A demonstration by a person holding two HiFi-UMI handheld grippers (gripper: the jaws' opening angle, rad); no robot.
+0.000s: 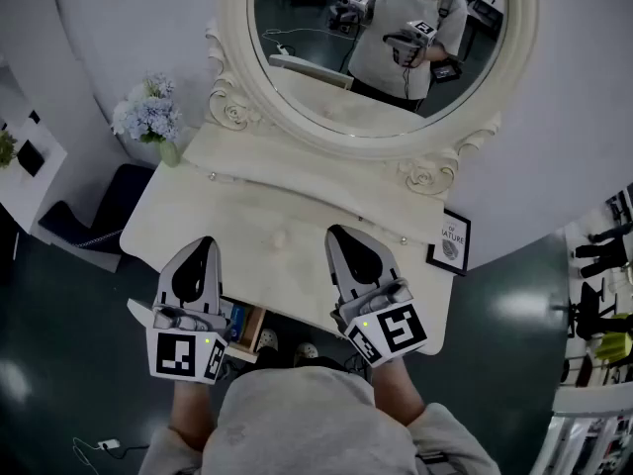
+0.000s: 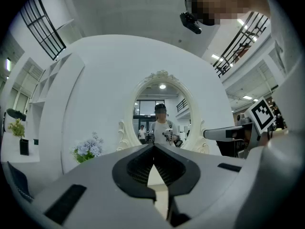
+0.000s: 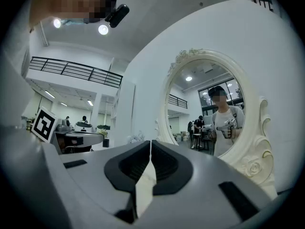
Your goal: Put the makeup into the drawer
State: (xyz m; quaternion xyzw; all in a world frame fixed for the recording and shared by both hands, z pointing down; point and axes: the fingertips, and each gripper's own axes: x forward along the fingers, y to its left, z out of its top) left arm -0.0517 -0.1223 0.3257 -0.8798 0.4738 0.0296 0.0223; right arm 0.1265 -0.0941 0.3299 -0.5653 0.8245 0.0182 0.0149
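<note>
Makeup: none found on the top of the vanity table (image 1: pixel 247 216), which is bare in front of the mirror (image 1: pixel 386 117). The only candidate is a small blue item (image 1: pixel 235 320) just under the table's front edge. It lies in a wood-lined opening (image 1: pixel 253 331) that I judge to be the drawer, standing pulled out. The item is too small to confirm as makeup.

My left gripper (image 1: pixel 205 242) hovers over the table's front left and partly covers that opening; its jaws are together with nothing between them. My right gripper (image 1: pixel 335 233) hovers over the table's front right, jaws closed tip to tip and likewise empty. Both point level toward the mirror. I judge they carry nothing because the stowing is done or not begun; I cannot tell which.

Containers: the opening shows only the blue item. A vase (image 1: pixel 169 152) at the table's back left corner holds pale flowers (image 1: pixel 148 115). A framed sign (image 1: pixel 451 242) stands at the table's right end
</note>
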